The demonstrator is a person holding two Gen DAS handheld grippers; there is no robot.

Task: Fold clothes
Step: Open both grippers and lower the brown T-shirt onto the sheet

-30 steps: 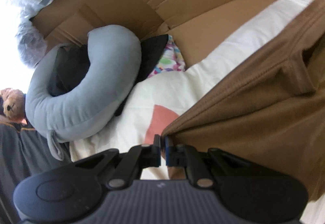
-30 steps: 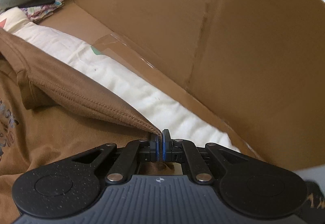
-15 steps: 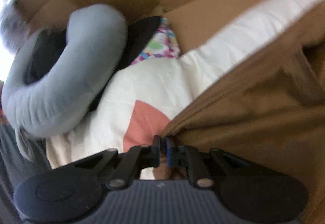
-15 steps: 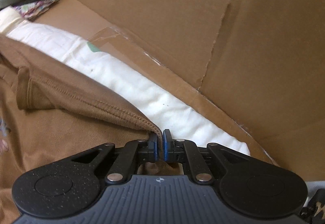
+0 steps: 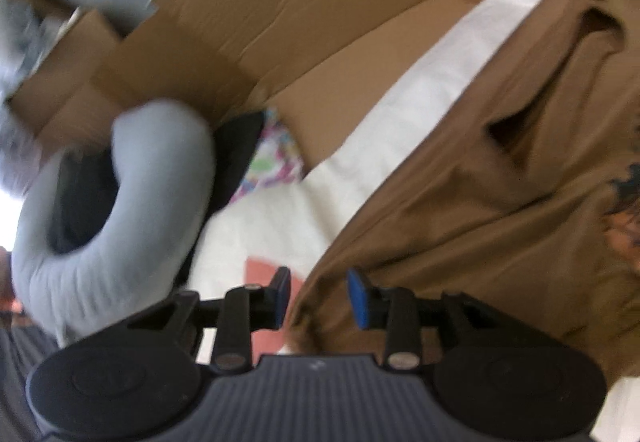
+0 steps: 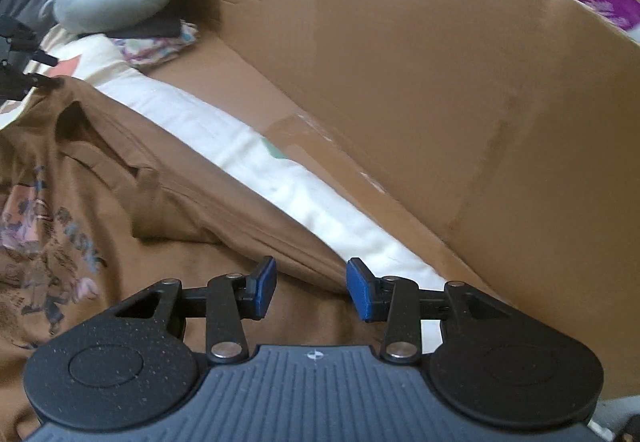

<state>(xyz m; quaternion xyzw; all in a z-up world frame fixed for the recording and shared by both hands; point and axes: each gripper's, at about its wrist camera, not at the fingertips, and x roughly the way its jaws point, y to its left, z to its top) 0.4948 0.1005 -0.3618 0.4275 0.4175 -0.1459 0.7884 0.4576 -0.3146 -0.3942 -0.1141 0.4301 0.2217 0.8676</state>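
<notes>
The brown T-shirt [image 6: 168, 226] lies on the white bedding [image 6: 256, 161], beside the cardboard wall [image 6: 400, 81]. The left gripper [image 5: 318, 296] and right gripper [image 6: 310, 288] have just been opening; both jaws stand apart, with the shirt's edge between the pads, unclamped.

Your left gripper [image 5: 319, 296] had just opened its jaws over the brown T-shirt [image 5: 500, 209] corner, pads clear of the cloth, grey neck pillow [image 5: 120, 209] nearby.

Two close, down-angled wrist views
</notes>
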